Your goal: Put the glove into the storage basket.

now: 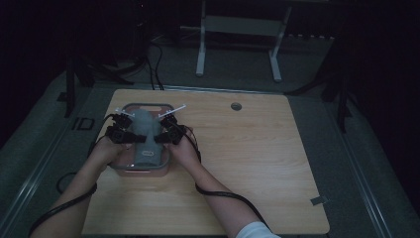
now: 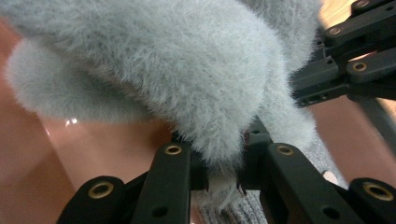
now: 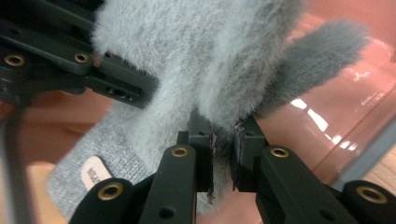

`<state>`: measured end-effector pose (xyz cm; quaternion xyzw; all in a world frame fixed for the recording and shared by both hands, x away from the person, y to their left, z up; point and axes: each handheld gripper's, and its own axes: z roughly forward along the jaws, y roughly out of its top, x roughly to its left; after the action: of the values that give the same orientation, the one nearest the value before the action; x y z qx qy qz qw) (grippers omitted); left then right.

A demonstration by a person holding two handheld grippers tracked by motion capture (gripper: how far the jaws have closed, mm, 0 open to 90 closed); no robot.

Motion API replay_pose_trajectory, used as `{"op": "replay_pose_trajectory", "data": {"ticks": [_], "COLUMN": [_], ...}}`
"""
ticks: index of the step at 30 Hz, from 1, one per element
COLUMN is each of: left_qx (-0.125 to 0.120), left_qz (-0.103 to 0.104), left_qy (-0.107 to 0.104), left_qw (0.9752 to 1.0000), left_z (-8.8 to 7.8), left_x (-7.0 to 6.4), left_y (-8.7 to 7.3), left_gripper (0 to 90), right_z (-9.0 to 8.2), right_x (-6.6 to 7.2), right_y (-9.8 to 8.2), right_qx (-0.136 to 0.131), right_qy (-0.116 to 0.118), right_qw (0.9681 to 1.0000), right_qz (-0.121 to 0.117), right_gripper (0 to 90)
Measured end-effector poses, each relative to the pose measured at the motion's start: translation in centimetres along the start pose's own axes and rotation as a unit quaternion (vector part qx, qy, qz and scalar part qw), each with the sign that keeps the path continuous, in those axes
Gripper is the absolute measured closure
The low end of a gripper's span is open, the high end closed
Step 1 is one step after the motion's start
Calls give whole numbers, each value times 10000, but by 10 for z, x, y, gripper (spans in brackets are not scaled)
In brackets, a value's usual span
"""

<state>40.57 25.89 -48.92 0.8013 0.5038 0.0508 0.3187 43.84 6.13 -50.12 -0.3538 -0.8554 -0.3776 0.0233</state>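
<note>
Fuzzy grey glove (image 1: 143,130) inside tray walls (image 1: 167,163)

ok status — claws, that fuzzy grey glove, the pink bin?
Left claw shut on the grey glove. Right claw shut on it too. Glove held over the pink bin. Nothing in the way.

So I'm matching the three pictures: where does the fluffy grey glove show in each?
High view: fluffy grey glove left of centre, in the pink tray.
Left gripper view: glove across the top, pinched at bottom centre.
Right gripper view: glove upper centre, cuff at lower left.
Shared landmark: the pink tray.
</note>
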Motion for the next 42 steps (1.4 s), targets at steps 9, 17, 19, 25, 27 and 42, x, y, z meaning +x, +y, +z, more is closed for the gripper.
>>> {"op": "replay_pose_trajectory", "data": {"ticks": [9,17,19,25,27,42], "left_qx": [477,737,700,230,55,-808], "left_qz": [-103,120,259,507,475,865], "left_qy": [211,1213,1398,1600,1579,1128], "left_qw": [9986,9898,9874,9856,9863,9865], "left_z": [23,30,28,8,2,-28], "left_x": [4,-4,-7,-11,-13,-47], "left_y": [7,9,10,9,6,-11], "left_gripper": [776,490,433,237,216,149], "right_z": [-5,-32,-37,-60,-68,-96], "right_x": [8,9,8,2,1,-16], "right_y": [6,4,2,-4,-6,-42], "right_qx": [47,-300,-338,-465,-486,-369], "right_qy": [-337,-132,-74,64,142,265], "right_qw": [9991,9990,9990,9980,9976,9943], "right_qz": [-256,-291,-291,-413,-477,-960], "right_gripper": [550,471,418,263,195,155]}}
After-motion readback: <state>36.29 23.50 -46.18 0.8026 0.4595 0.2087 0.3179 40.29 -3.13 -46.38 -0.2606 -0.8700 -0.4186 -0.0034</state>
